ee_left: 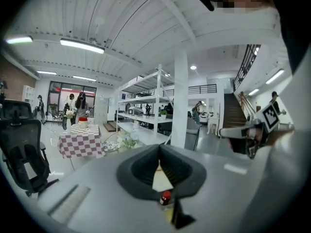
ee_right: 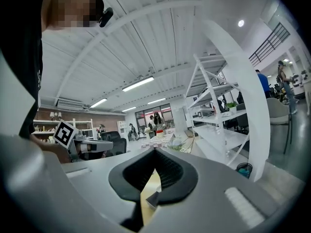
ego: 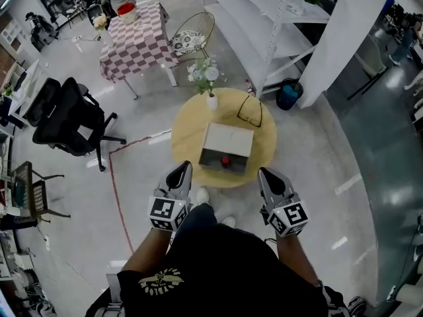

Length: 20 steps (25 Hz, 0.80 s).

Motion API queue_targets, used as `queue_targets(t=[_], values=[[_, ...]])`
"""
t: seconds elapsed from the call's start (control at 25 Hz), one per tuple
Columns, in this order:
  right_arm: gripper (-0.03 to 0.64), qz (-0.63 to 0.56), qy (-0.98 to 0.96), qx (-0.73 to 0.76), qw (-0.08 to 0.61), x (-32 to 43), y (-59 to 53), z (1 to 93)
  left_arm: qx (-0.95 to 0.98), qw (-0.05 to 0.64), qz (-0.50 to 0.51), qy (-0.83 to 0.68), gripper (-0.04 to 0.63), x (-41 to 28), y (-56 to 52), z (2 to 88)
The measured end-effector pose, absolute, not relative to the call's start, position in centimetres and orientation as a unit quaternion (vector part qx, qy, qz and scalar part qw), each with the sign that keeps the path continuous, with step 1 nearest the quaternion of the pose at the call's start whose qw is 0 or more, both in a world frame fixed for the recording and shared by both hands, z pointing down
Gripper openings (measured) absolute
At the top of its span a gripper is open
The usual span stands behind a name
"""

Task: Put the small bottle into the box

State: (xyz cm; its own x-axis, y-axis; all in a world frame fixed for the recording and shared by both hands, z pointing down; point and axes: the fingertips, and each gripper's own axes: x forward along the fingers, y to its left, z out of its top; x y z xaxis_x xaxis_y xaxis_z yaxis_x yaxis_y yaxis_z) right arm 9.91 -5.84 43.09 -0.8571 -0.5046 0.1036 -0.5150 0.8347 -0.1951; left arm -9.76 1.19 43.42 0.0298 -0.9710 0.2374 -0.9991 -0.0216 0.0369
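Note:
A white box [ego: 228,140] lies on the round wooden table [ego: 188,134], its open side facing me. The small bottle [ego: 225,160] with a red cap stands in that opening. Through the left gripper view's jaw gap, the bottle's [ee_left: 165,197] red cap shows just below the tips. My left gripper [ego: 182,170] hovers short of the table's near left edge, jaws together and empty. My right gripper [ego: 266,174] hangs off the near right edge, also shut on nothing. In the right gripper view a corner of the box [ee_right: 152,200] shows below the closed tips.
A vase of flowers [ego: 210,78] and a pair of glasses [ego: 250,111] sit at the table's far side. A black office chair [ego: 66,114] stands left, a checkered table [ego: 135,38] and wire chair [ego: 192,35] behind, white shelving [ego: 264,18] at the back right.

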Motion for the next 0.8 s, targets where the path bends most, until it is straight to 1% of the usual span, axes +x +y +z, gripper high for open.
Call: queue_targets(t=[0.36, 0.8], values=[[0.006, 0.115, -0.952, 0.283, 0.031, 8.4, -8.8, 44.2, 0.723, 0.109, 0.085, -0.677, 0.0, -11.5, -2.1, 44.8], [0.006, 0.127, -0.944, 0.3, 0.051, 2.4, -14.9, 44.8, 0.738, 0.127, 0.089, -0.657, 0.0, -17.4, -9.2, 46.0]])
